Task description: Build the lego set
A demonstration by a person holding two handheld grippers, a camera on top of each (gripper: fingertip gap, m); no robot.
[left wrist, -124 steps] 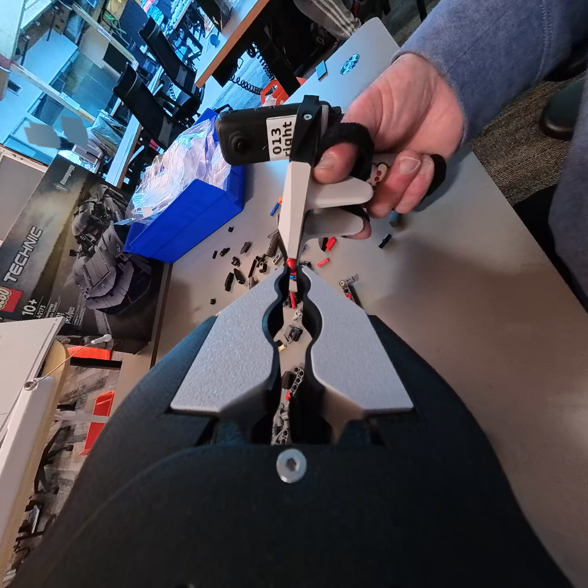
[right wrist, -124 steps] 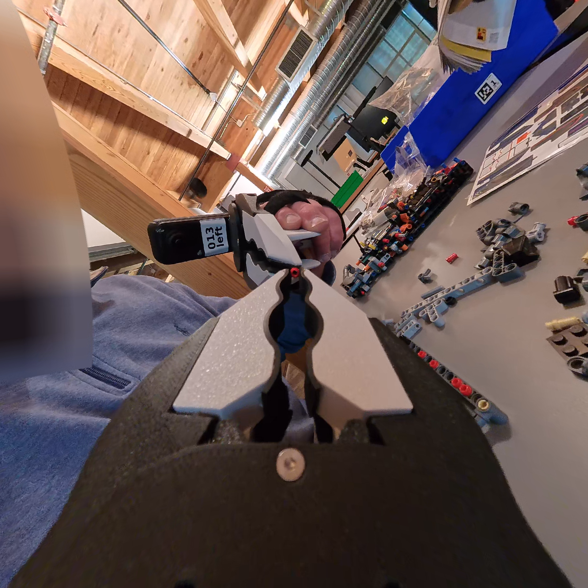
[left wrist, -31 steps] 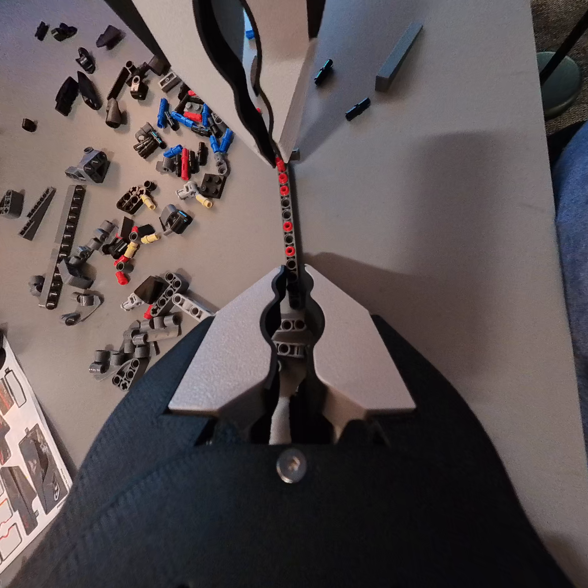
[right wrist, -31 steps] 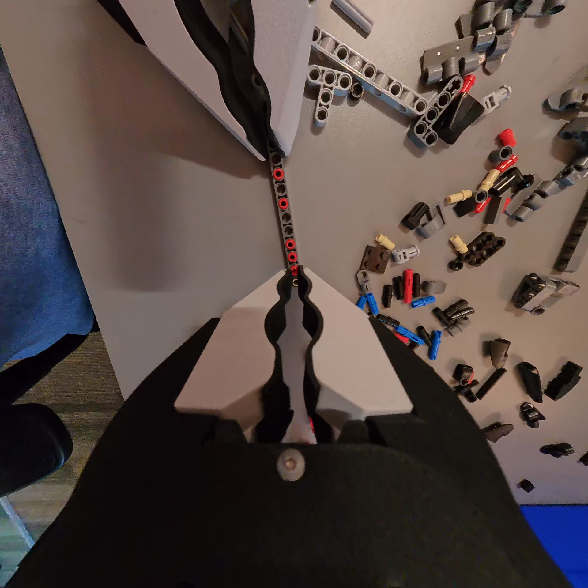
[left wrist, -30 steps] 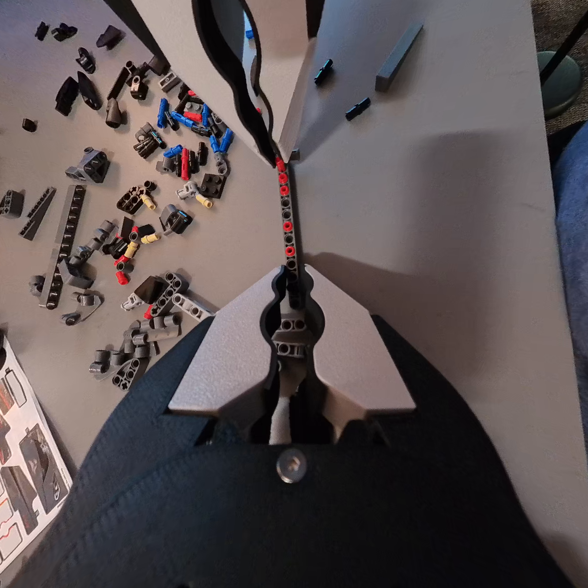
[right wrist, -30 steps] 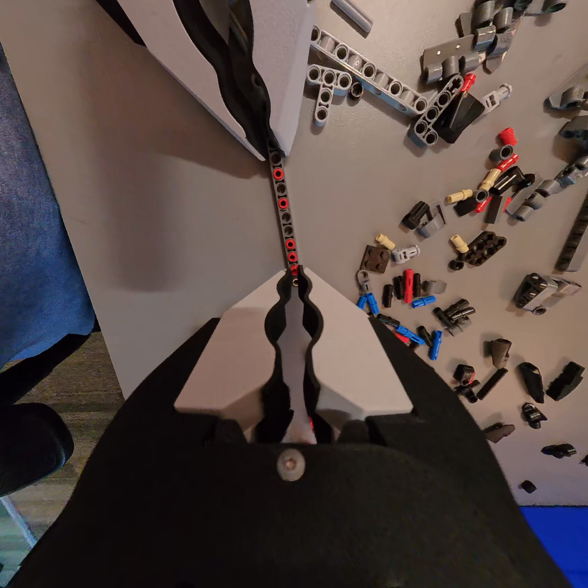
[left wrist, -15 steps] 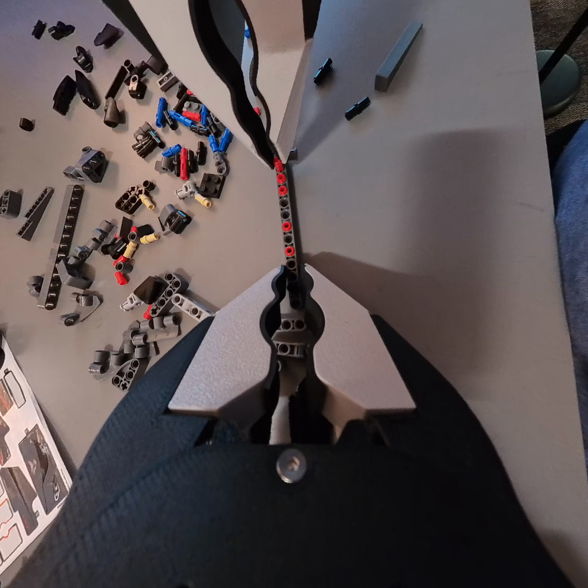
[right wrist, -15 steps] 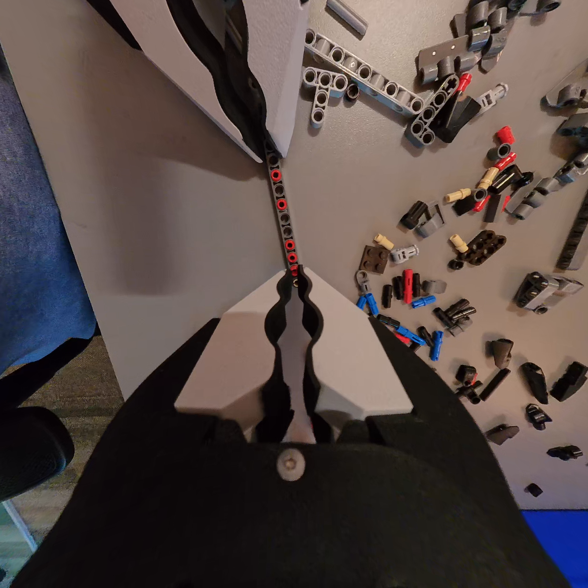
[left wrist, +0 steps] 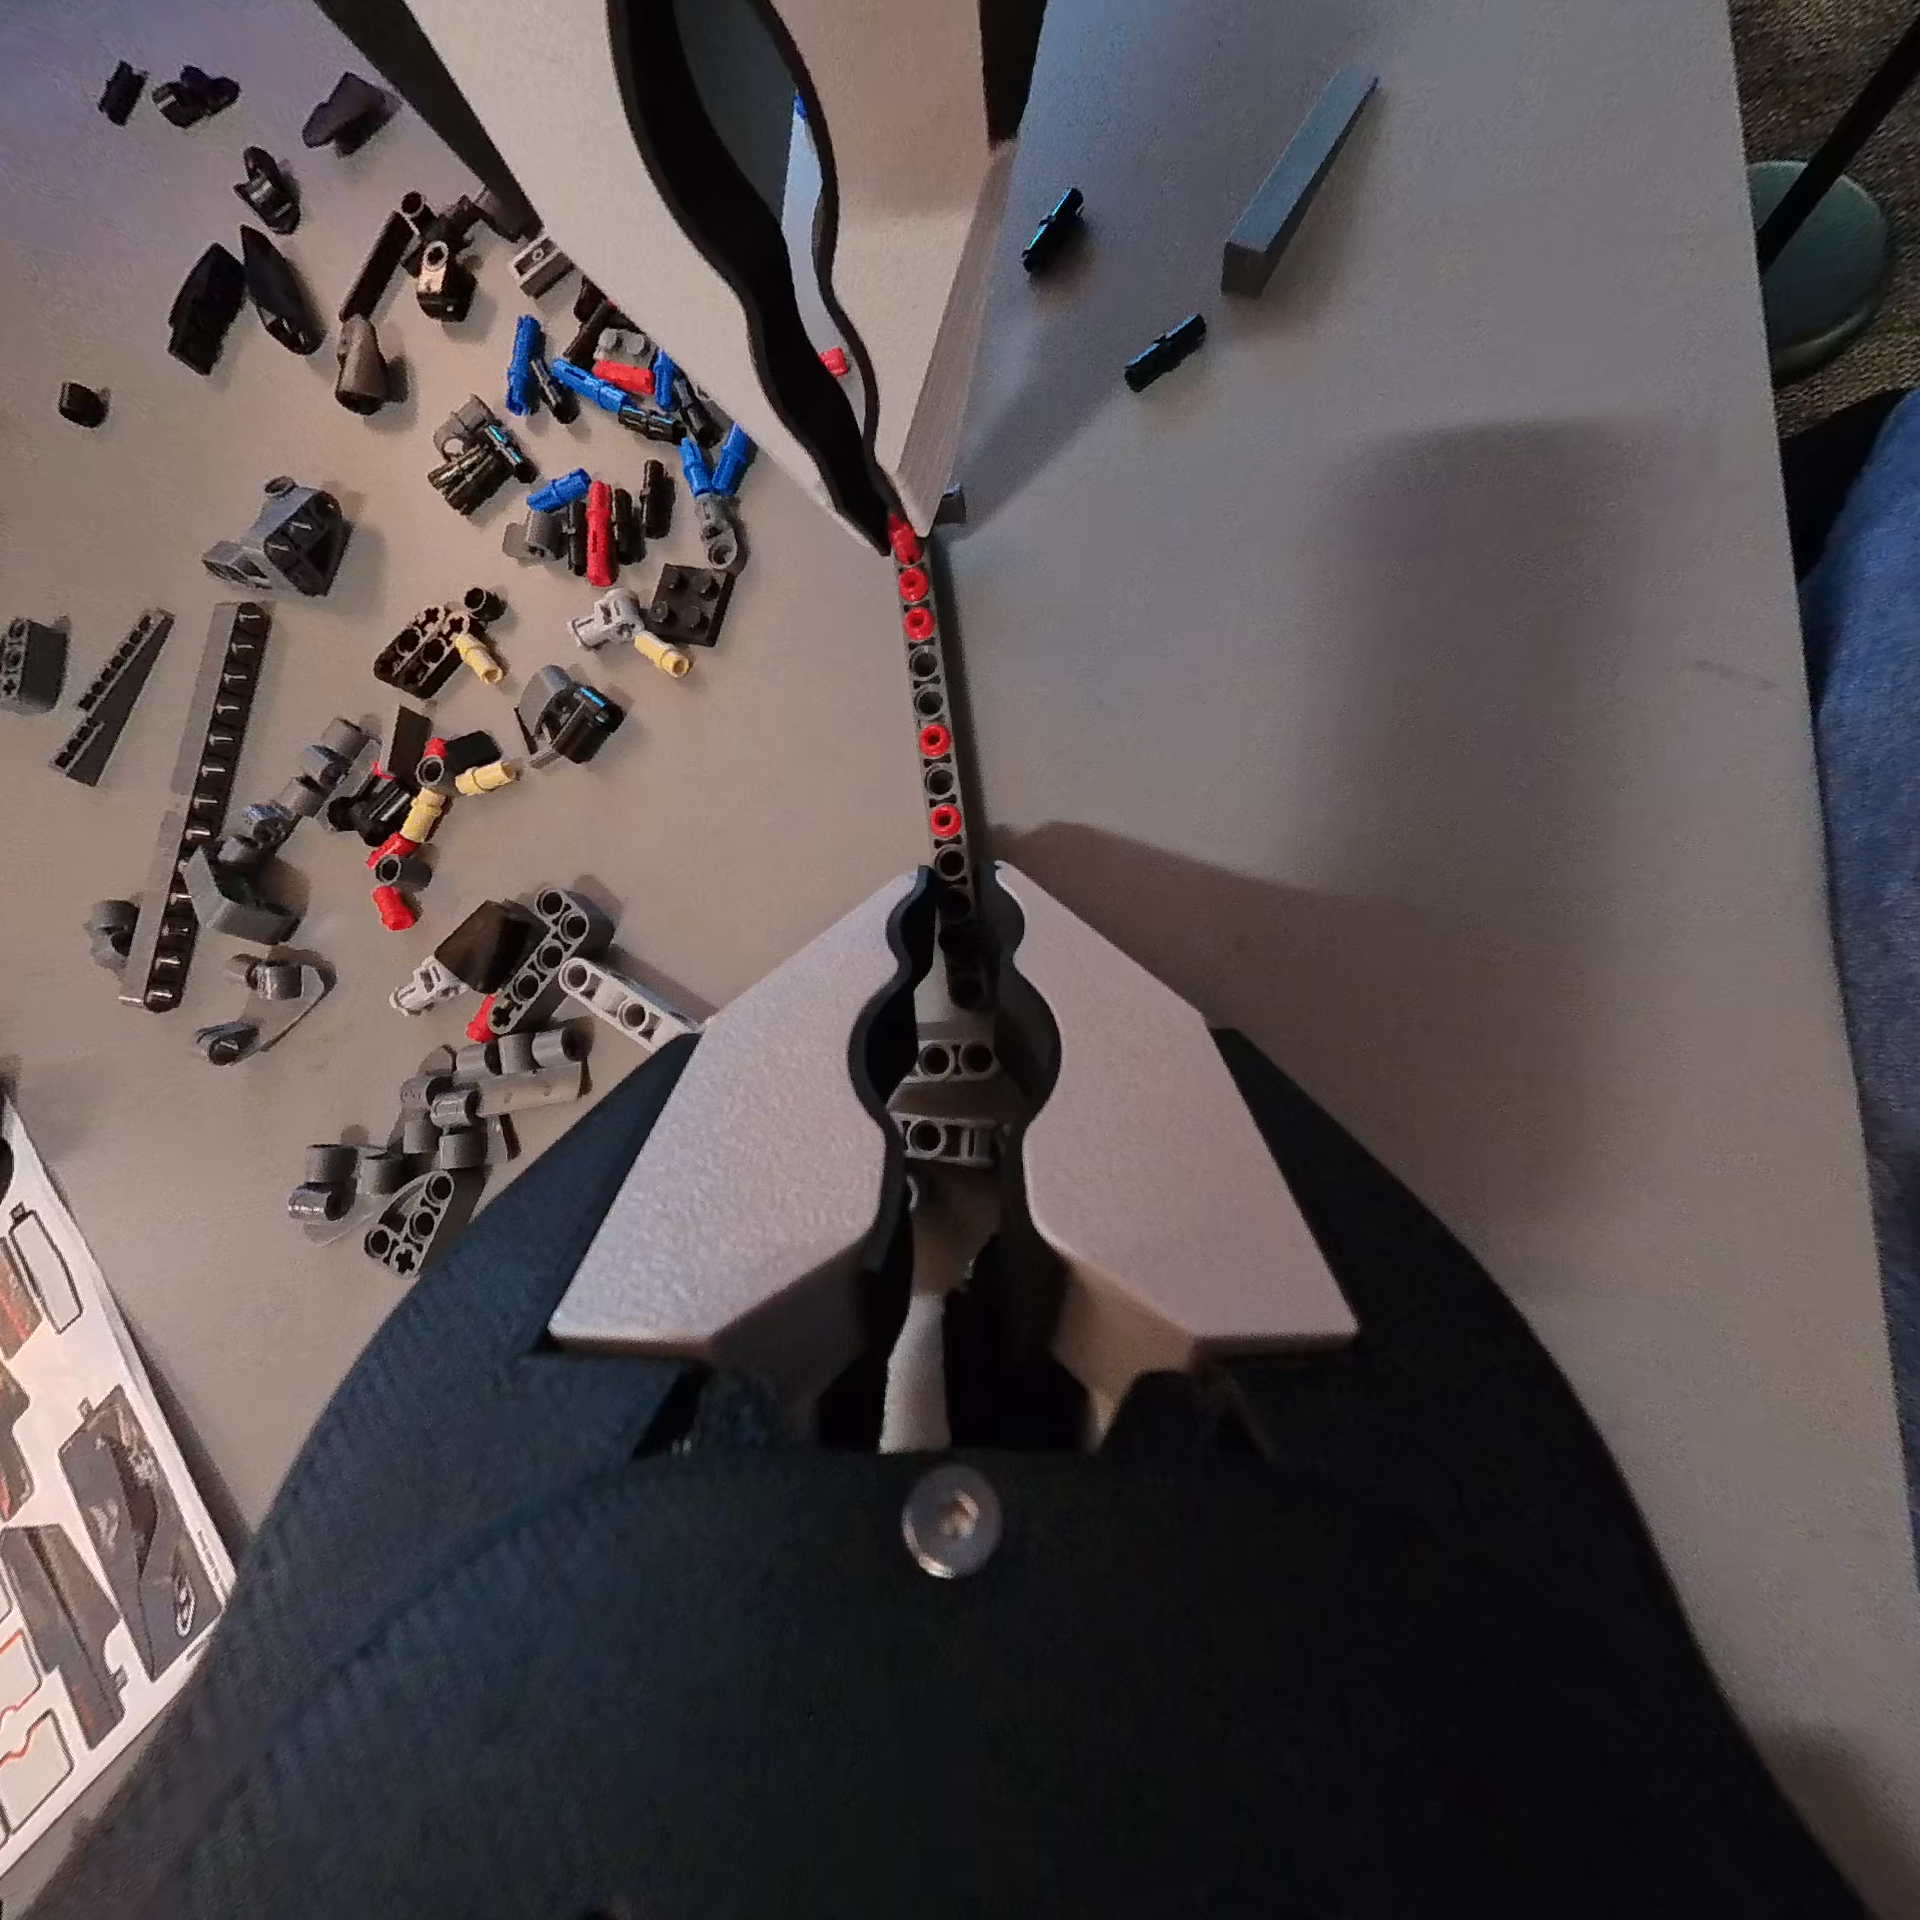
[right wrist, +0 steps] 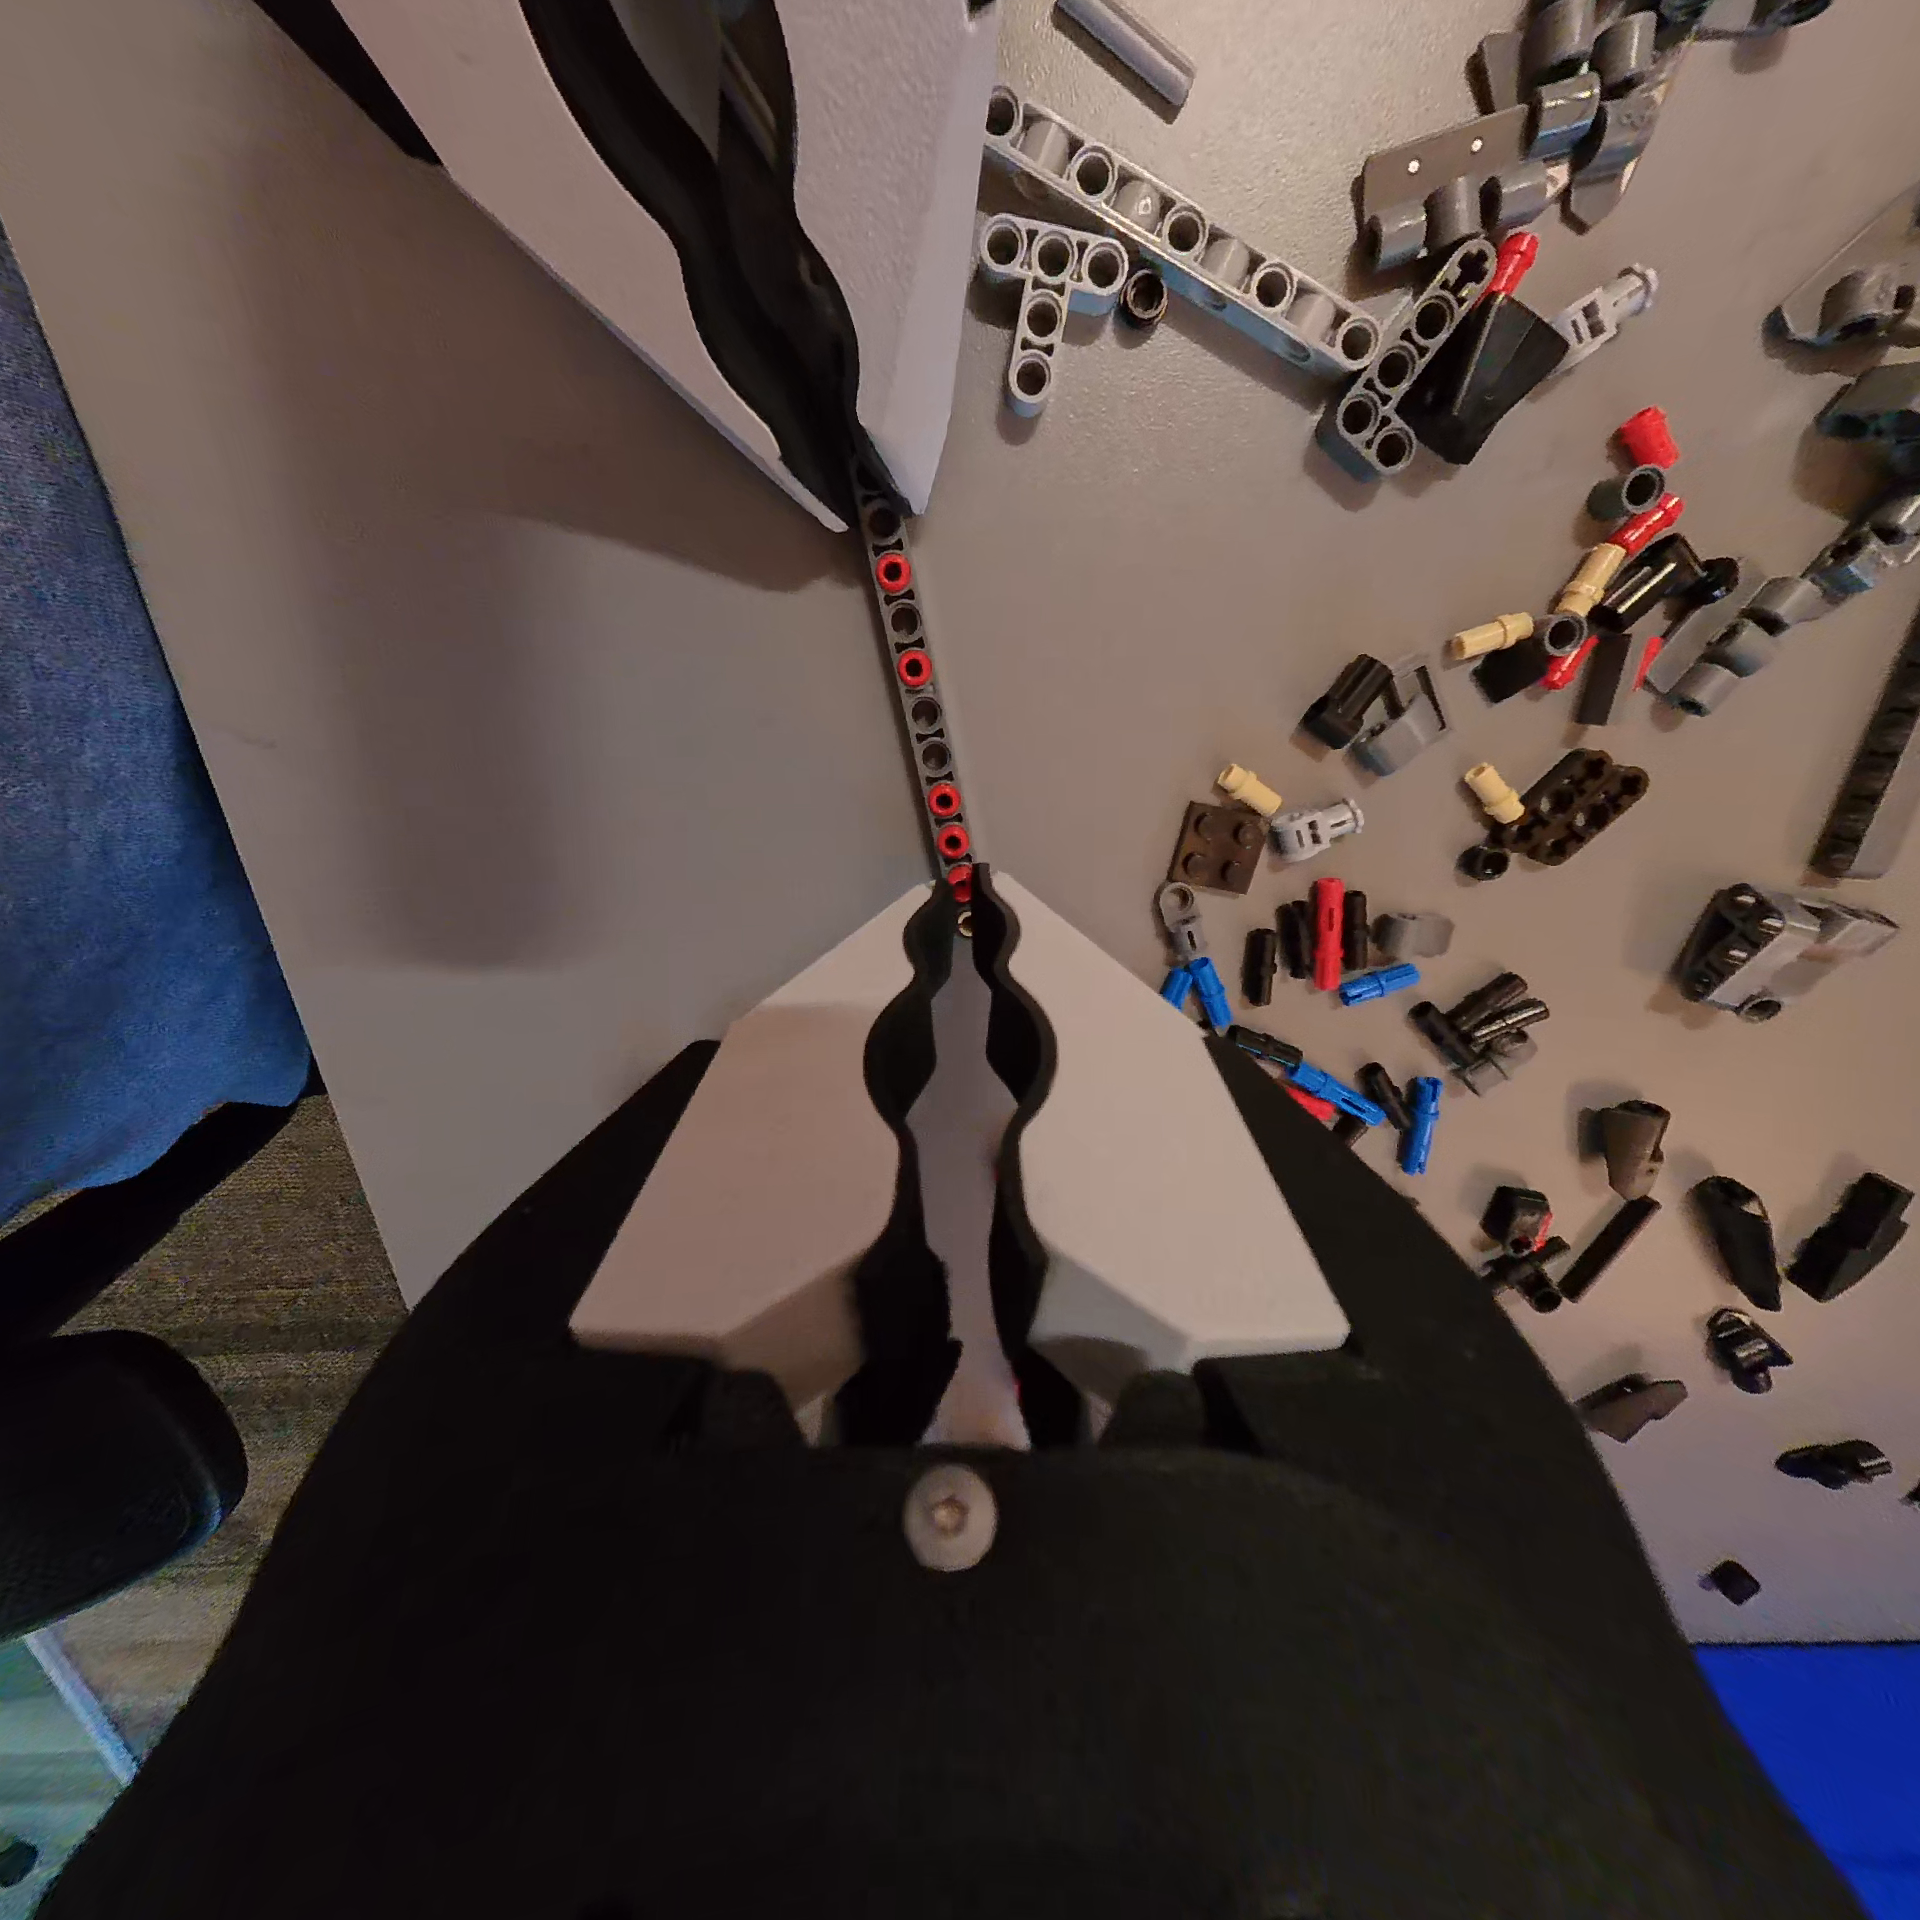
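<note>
Each of the tongs has a black, grainy-textured body with a silver hex screw at its centre line, and two pale grey angular fingers [left wrist: 748,1122] whose inner faces carry wavy black pads [right wrist: 894,1049]; blue fabric clothing shows at the frame edge

An office-like workroom, by the look of it: a plain grey surface [left wrist: 1351,727] scattered with loose building-set parts [left wrist: 582,499], a printed sticker sheet [left wrist: 73,1538] at its edge, and past the surface's rim grey carpet [right wrist: 208,1247] with a black chair base [right wrist: 94,1455] and round stand foot [left wrist: 1818,270].
</note>
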